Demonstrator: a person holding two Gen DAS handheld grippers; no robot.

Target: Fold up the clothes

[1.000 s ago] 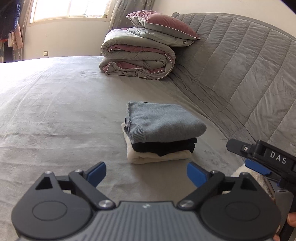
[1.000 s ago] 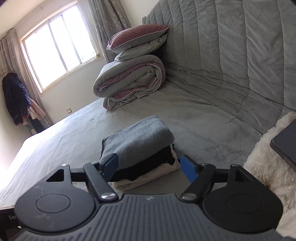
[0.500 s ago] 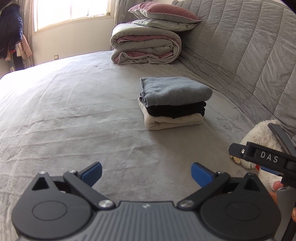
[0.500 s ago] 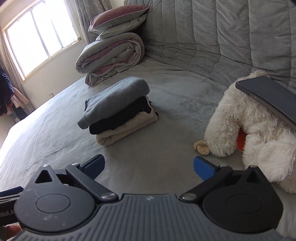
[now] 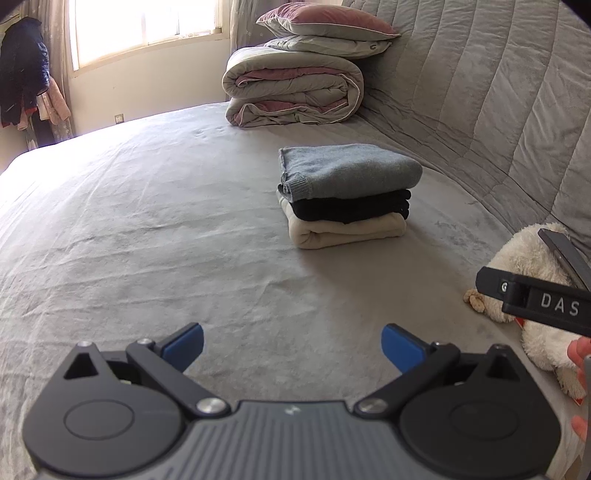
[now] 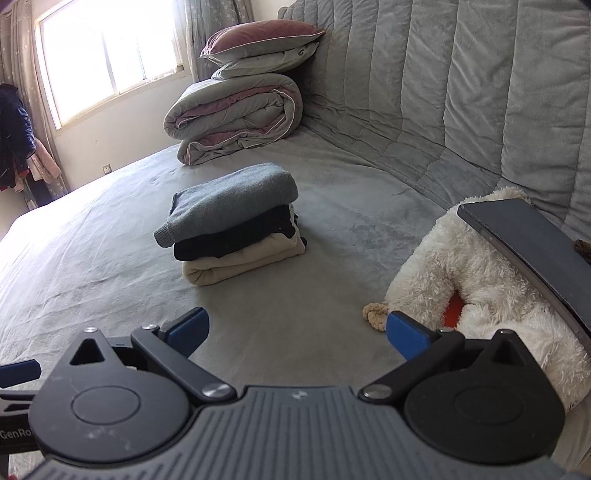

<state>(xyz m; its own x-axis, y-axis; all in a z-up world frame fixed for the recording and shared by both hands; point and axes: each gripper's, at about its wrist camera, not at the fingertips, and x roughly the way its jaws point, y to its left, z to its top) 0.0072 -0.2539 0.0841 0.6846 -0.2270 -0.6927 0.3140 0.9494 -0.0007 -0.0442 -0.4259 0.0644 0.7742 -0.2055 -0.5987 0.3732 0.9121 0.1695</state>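
Folded stack [image 5: 347, 195] on the bed [image 5: 147, 229], toward its headboard edge: grey knit on top, black in the middle, cream at the bottom, edges aligned. Left gripper [image 5: 291, 349] and right gripper [image 6: 295, 332] both spread wide, holding nothing, well apart from the stack.

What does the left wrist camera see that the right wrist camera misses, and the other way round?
Only the left view shows the right gripper's black finger marked DAS and the person's fingertips. Only the right view shows the plush toy's orange patch and the broad face of the dark tablet lying on it. Both show the stack of three folded garments, the white plush toy, the rolled duvet under two pillows, and the window.
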